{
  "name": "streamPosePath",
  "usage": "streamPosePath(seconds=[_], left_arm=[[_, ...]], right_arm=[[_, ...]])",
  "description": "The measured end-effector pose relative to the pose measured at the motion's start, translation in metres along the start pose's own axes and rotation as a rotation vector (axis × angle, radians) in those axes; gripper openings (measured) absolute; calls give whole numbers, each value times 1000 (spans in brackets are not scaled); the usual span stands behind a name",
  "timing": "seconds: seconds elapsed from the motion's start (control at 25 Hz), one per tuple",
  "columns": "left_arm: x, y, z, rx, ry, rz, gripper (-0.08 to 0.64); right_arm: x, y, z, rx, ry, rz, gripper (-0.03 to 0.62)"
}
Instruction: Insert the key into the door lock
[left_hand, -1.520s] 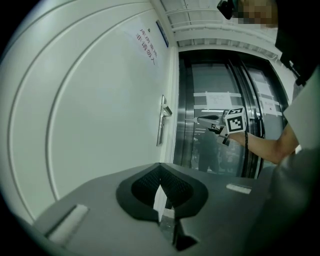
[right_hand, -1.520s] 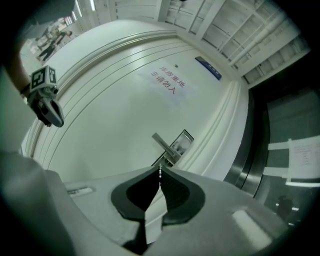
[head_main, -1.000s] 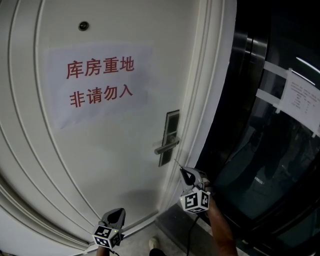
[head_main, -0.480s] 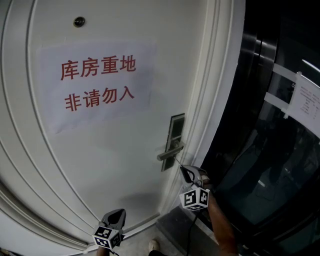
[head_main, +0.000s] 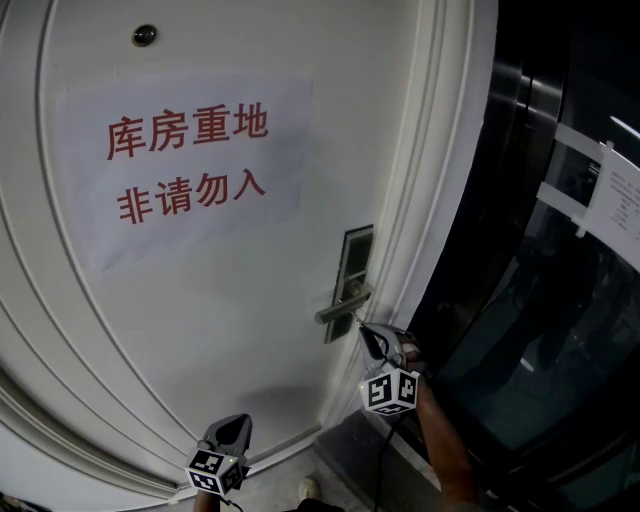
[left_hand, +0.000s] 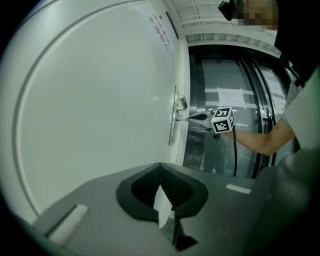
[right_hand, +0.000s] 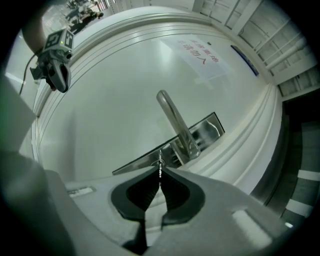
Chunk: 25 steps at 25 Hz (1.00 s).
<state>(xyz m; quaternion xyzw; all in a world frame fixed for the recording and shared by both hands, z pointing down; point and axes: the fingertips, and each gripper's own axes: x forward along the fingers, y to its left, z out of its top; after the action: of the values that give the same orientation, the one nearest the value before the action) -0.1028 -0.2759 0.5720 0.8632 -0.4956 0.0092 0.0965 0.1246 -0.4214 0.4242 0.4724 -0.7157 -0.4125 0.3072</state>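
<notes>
Since one second ago the right gripper (head_main: 366, 336) stands nearer the lock plate (head_main: 352, 262) of the white door (head_main: 220, 330); the left gripper (head_main: 237, 424) keeps its low place near the door's bottom edge. Right jaws are clamped on the key (right_hand: 160, 169), whose blade juts past the tips toward the plate, just below the lever handle (head_main: 340, 308); whether blade touches metal cannot be told. Left jaws are closed at the tips, well apart from the lock. Higher on the door: a paper notice (head_main: 185, 165) with red characters and a peephole (head_main: 145, 36). Dark glass panels (head_main: 560, 300) flank the frame at right.
</notes>
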Motion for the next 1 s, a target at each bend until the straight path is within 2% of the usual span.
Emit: streamPosePath(seconds=[0.6, 0.84, 1.0], left_arm=[[-3, 6, -3, -15, -6, 19, 2], [-2, 10, -4, -27, -12, 24, 2], [1, 8, -5, -34, -13, 16, 2]], right_arm=[[9, 3, 3, -82, 5, 10, 11], [10, 3, 5, -141, 9, 13, 11], [10, 5, 6, -230, 18, 0, 11]])
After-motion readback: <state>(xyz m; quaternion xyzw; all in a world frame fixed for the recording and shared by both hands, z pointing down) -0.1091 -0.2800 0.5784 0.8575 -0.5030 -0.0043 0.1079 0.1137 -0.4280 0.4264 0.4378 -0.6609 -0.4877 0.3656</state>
